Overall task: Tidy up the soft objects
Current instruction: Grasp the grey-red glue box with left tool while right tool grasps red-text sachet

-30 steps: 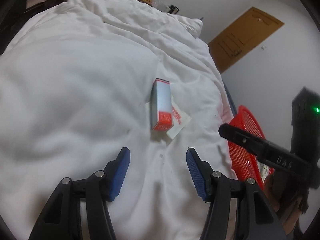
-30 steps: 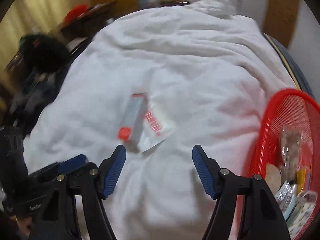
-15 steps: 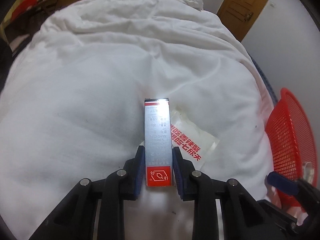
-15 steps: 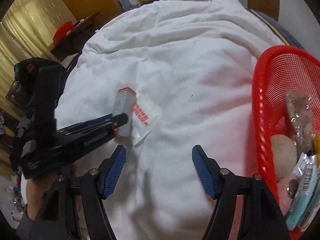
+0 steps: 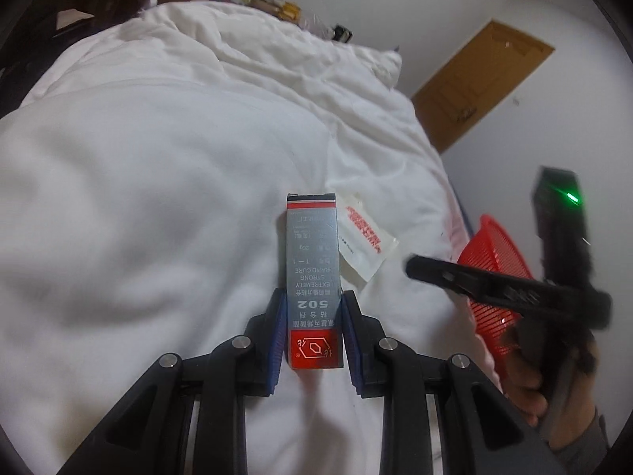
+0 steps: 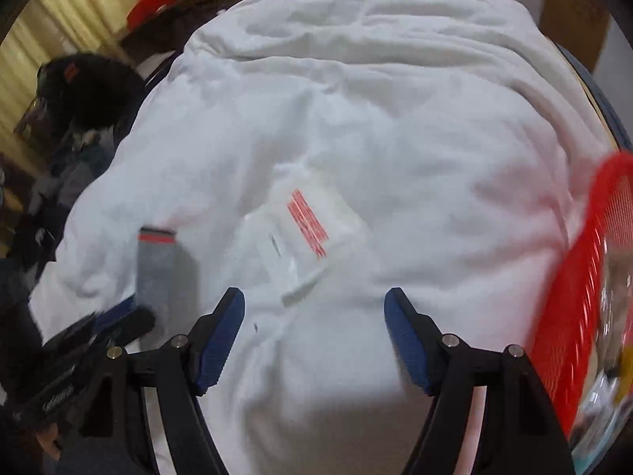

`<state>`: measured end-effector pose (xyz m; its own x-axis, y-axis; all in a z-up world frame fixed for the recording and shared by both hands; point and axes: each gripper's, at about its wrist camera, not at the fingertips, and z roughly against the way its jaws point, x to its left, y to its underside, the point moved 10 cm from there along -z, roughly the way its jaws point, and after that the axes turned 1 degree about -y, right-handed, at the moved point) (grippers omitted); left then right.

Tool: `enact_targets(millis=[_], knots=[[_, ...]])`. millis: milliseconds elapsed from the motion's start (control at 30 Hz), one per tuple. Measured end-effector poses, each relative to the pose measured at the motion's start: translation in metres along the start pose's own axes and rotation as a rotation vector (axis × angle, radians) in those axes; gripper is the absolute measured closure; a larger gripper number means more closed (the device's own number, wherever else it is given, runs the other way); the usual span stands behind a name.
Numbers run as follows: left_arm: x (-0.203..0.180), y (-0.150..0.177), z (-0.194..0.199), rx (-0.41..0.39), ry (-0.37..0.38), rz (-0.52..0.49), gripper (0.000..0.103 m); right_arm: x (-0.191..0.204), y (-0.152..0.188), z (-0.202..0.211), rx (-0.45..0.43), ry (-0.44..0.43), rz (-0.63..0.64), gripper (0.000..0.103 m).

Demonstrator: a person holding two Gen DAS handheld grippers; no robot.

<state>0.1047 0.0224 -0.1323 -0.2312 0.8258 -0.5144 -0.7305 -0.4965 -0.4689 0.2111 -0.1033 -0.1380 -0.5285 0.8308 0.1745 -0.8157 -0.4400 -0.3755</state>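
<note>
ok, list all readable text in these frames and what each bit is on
"502" on the grey and red box, printed upside down in the left wrist view.
"EXTREMELY STRONG RAPID CURE" on the same box.
"T-1" and "20g" on the same box.
Chinese characters on the box: too small to read.
Red print on the white packet: too blurred to read.
White lettering on the left gripper's body, right wrist view: blurred.

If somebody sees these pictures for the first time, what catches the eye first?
First, the grey and red box clamped in the left gripper over the white duvet. Next, the red mesh basket at the bed's right edge, and the white sachet with red print lying ahead of the right gripper, whose jaws are opening.
</note>
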Motion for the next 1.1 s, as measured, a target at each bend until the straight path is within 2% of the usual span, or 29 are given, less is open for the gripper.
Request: enact_targets(millis=[100, 233, 300, 367, 433, 533, 600, 667, 700, 767, 800, 833, 867, 1033, 1100], knots=[[0.002, 0.002, 0.011, -0.045, 0.006, 0.016, 0.076, 0.002, -0.020, -0.016, 0.000, 0.029, 0.017, 0.025], [0.004, 0.005, 0.012, -0.041, 0.031, 0.037, 0.076, 0.003, -0.041, -0.042, 0.019, 0.048, 0.035, 0.025], [0.009, 0.004, 0.010, -0.035, 0.044, 0.053, 0.076, 0.001, -0.042, -0.059, 0.066, 0.061, 0.047, 0.025], [0.010, 0.004, 0.009, -0.031, 0.054, 0.061, 0.076, 0.001, -0.042, -0.072, 0.092, 0.070, 0.071, 0.019], [0.011, 0.004, 0.008, -0.029, 0.056, 0.059, 0.076, 0.005, -0.039, -0.079, 0.104, 0.079, 0.104, 0.013], [0.010, 0.004, 0.007, -0.029, 0.057, 0.063, 0.076, 0.014, -0.031, -0.079, 0.093, 0.125, 0.177, 0.014], [0.009, 0.003, 0.006, -0.028, 0.055, 0.061, 0.076, 0.016, -0.026, -0.076, 0.087, 0.162, 0.202, 0.022], [0.009, 0.003, 0.006, -0.028, 0.054, 0.059, 0.076, 0.012, -0.023, -0.071, 0.078, 0.210, 0.200, 0.044], [0.009, 0.003, 0.006, -0.028, 0.054, 0.059, 0.076, 0.010, -0.022, -0.067, 0.071, 0.226, 0.199, 0.049], [0.009, 0.003, 0.005, -0.028, 0.054, 0.058, 0.076, 0.008, -0.021, -0.059, 0.058, 0.221, 0.197, 0.066], [0.010, 0.003, 0.005, -0.029, 0.054, 0.058, 0.076, 0.006, -0.020, -0.054, 0.050, 0.217, 0.193, 0.070], [0.010, 0.004, 0.005, -0.029, 0.053, 0.059, 0.076, 0.004, -0.019, -0.048, 0.044, 0.204, 0.182, 0.081], [0.010, 0.004, 0.005, -0.028, 0.052, 0.058, 0.076, 0.003, -0.018, -0.043, 0.039, 0.187, 0.169, 0.086], [0.009, 0.006, 0.005, -0.027, 0.055, 0.057, 0.076, 0.006, -0.022, -0.030, 0.020, 0.074, 0.129, 0.090], [0.009, 0.006, 0.005, -0.026, 0.054, 0.056, 0.076, 0.006, -0.022, -0.030, 0.015, 0.055, 0.110, 0.090]])
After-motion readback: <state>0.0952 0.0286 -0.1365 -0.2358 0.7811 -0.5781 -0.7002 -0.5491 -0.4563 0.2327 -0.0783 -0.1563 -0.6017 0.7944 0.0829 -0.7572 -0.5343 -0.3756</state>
